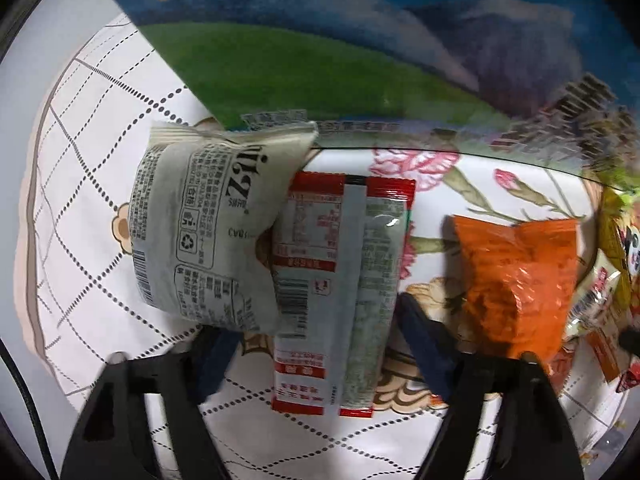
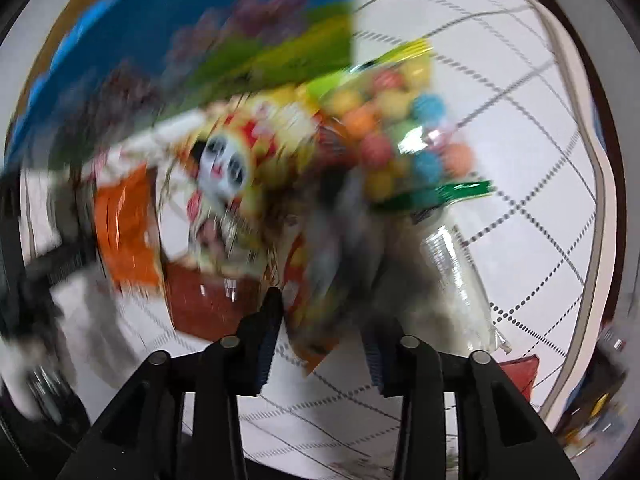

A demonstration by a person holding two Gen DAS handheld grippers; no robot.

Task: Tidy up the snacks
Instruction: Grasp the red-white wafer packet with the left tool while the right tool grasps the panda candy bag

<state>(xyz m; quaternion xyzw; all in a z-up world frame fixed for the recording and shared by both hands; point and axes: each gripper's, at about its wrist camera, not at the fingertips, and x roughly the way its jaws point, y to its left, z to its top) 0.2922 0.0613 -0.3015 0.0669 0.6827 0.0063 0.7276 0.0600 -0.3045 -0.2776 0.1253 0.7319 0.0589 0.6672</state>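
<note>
In the left wrist view my left gripper (image 1: 316, 320) is open, its fingers either side of a red and white snack packet (image 1: 340, 280) lying flat, seam side up. A pale grey packet (image 1: 208, 224) leans over that packet's left edge. An orange packet (image 1: 520, 280) lies to the right. The right wrist view is blurred. My right gripper (image 2: 320, 308) is open just short of a heap of snacks: a yellow panda-face packet (image 2: 232, 160), a clear bag of coloured balls (image 2: 400, 132), an orange packet (image 2: 124, 228) and a dark red packet (image 2: 204, 300).
A white tablecloth with a dotted grid (image 1: 100, 160) covers the table. A flowered tray or mat (image 1: 480, 184) lies under the packets. A blue and green picture panel (image 1: 320, 40) stands behind. A clear plastic wrapper (image 2: 460, 272) lies right of the heap.
</note>
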